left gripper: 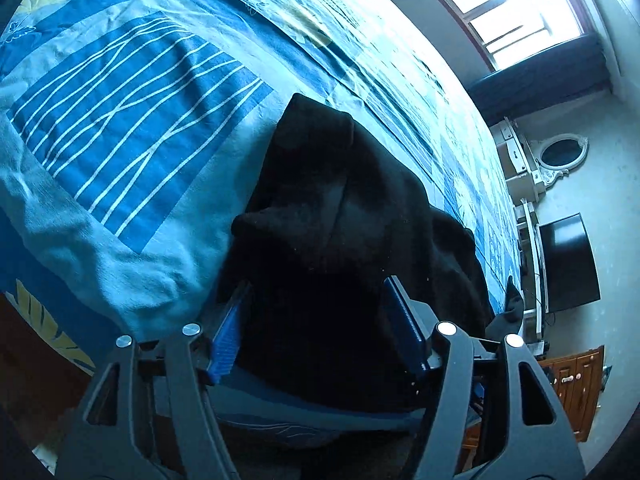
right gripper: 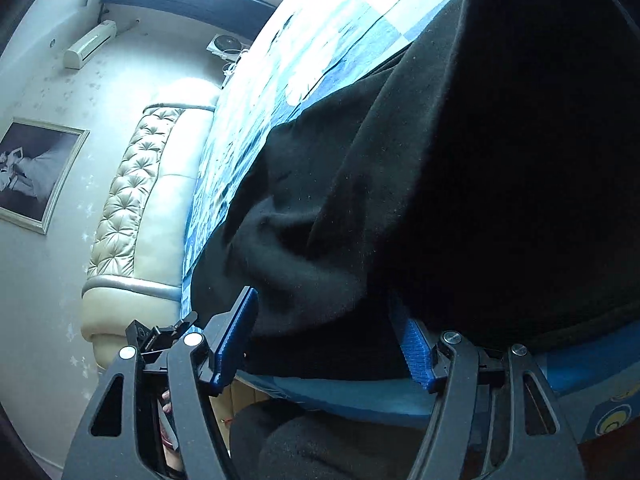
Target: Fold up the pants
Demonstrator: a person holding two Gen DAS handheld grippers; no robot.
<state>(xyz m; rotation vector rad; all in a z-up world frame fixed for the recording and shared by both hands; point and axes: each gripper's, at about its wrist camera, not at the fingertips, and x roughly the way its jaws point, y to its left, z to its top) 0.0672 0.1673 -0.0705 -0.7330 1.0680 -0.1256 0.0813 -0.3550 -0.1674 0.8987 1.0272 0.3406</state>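
Note:
Black pants [left gripper: 336,208] lie bunched on a bed with a blue patterned cover [left gripper: 132,120], near its front edge. In the left wrist view my left gripper [left gripper: 316,292] is open, its blue-padded fingers [left gripper: 228,328] standing either side of the near end of the pants, with cloth between them. In the right wrist view the pants [right gripper: 460,168] fill most of the frame. My right gripper [right gripper: 324,304] is open too, with its fingers [right gripper: 236,332] wide apart around a fold of the black cloth at the bed's edge.
A window [left gripper: 508,4], a white dresser with an oval mirror [left gripper: 560,156] and a dark TV [left gripper: 568,264] stand beyond the bed. A tufted cream headboard [right gripper: 136,200], a framed picture [right gripper: 36,172] and a wall air conditioner [right gripper: 90,44] show in the right wrist view.

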